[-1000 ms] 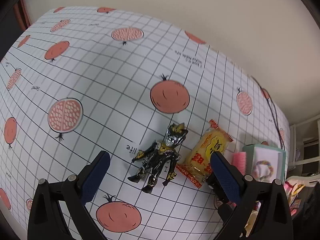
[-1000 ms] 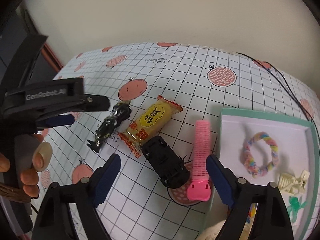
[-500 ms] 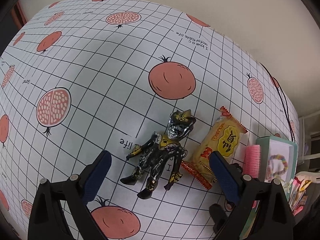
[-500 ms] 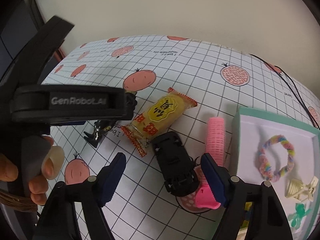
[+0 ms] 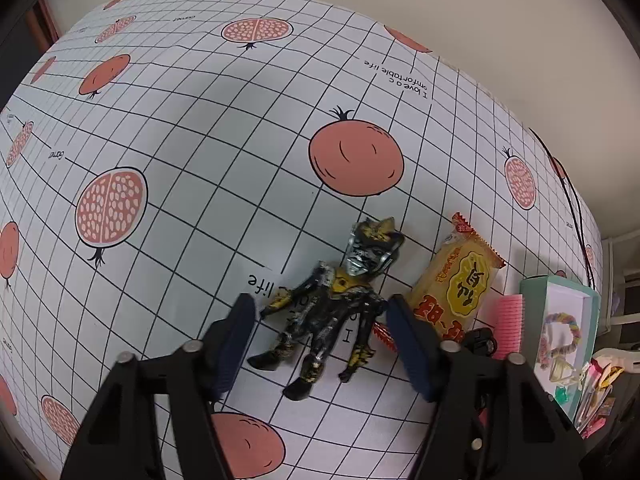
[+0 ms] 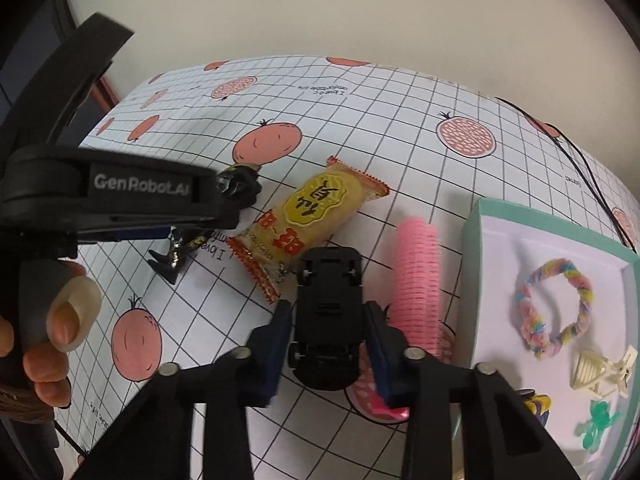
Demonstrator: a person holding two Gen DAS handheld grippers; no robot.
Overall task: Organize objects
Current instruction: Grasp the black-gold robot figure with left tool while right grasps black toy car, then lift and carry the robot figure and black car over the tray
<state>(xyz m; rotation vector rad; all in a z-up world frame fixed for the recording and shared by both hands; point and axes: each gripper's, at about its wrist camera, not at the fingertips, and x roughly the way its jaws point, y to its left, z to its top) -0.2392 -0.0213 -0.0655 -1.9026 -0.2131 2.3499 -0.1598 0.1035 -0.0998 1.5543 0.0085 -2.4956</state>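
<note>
Right wrist view: the right gripper (image 6: 326, 334) straddles the black toy car (image 6: 328, 316), fingers apart, pads flanking its sides, long axis parallel to the fingers. The left gripper (image 5: 320, 344), also apart, brackets the figurine (image 5: 336, 308) lying on the tablecloth (image 5: 200, 120).

One toy figure (image 5: 332, 312) lies on the surface (image 5: 224, 140). One snack packet (image 6: 316, 216), one black toy car (image 6: 328, 312) and one pink hair roller (image 6: 416, 280) lie there too. One tray (image 6: 476, 240) stands at the right. In it are one pastel hair tie (image 6: 554, 308), one cream hair clip (image 6: 604, 372) and one small green piece (image 6: 598, 424); a dark item at the tray's near edge is too hidden to name. Two grippers show: the left one (image 5: 320, 344) and the right one (image 6: 328, 356), each with two jaws. One hand (image 6: 44, 332) is in view. At least two thin black cables (image 6: 580, 168) cross the far right corner.
</note>
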